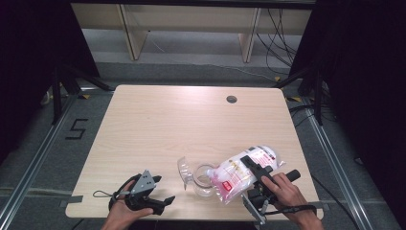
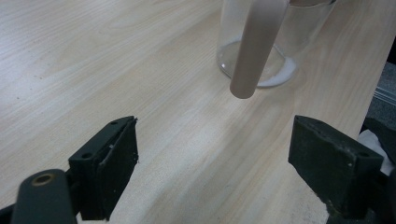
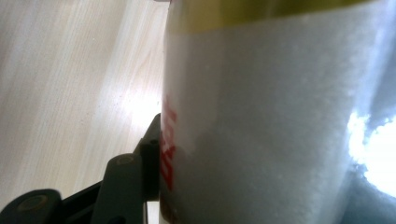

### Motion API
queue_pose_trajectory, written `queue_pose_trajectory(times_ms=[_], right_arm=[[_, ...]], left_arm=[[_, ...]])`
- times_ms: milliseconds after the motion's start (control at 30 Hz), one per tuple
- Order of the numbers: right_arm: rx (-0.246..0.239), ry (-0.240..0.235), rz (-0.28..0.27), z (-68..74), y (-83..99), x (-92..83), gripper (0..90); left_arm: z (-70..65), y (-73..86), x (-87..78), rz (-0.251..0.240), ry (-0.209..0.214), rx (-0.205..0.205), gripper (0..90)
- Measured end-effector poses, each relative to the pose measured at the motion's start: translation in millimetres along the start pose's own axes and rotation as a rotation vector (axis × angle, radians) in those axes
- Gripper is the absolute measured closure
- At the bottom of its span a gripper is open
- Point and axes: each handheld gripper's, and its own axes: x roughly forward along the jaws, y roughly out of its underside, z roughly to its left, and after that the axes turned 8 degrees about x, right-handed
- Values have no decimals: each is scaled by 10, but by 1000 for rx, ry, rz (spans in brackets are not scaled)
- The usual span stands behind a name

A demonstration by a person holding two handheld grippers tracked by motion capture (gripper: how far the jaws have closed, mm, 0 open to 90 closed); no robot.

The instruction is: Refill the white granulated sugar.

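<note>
This looks like a test room or lab, not a home. The wooden surface [image 1: 158, 124] stands alone on a grey floor, with black curtains [image 1: 28, 62] on both sides. Metal rails [image 1: 335, 158] run along the floor. A number 5 [image 1: 76, 129] is taped on it. Loose cables [image 1: 282, 33] hang at the back.
</note>
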Motion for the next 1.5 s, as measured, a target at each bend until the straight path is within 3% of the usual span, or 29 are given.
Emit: queue_pose_trajectory(times_ms=[100,133,167,233,333,467,500,700,767,800,867,1267,1333,1400,1500], right_arm=[[10,-5,4,9,-1,-1,501],[-17,1,0,-3,-5,1,501],[-8,-3,8,12,-3,0,501],[-38,2,3,-6,-12,3,501],[-34,8,-3,-5,-9,1,502],[-84,16,-4,-16,-22,7,503],[-82,13,-2,-14,-23,9,503],[-61,3,14,6,-24,7,504],[-74,8,23,-2,-32,4,505],[-113,23,1,-28,-41,13,505],[-102,11,23,-20,-47,5,505],[-94,18,15,-14,-37,16,508],[-117,20,15,-30,-42,16,508],[-110,18,18,-21,-40,14,508],[-112,14,23,-25,-46,11,509]], left_arm=[[-8,-2,2,-12,11,-16,154],[6,-1,-7,0,15,1,154],[2,3,-1,-2,-3,1,154],[-7,1,4,-10,3,-9,154],[-4,2,18,-30,6,4,154],[5,2,11,-16,9,18,154],[-21,5,23,-29,6,-23,154],[-18,-3,22,-13,16,-17,154],[-10,-5,14,5,16,5,154],[-26,-5,27,-11,15,-17,154],[-18,-5,24,-7,11,-2,154],[-23,-2,28,-25,3,-13,154],[-25,-2,27,-25,3,-14,154],[-16,-6,19,-12,16,-11,154],[-23,-2,25,-25,4,-13,154]])
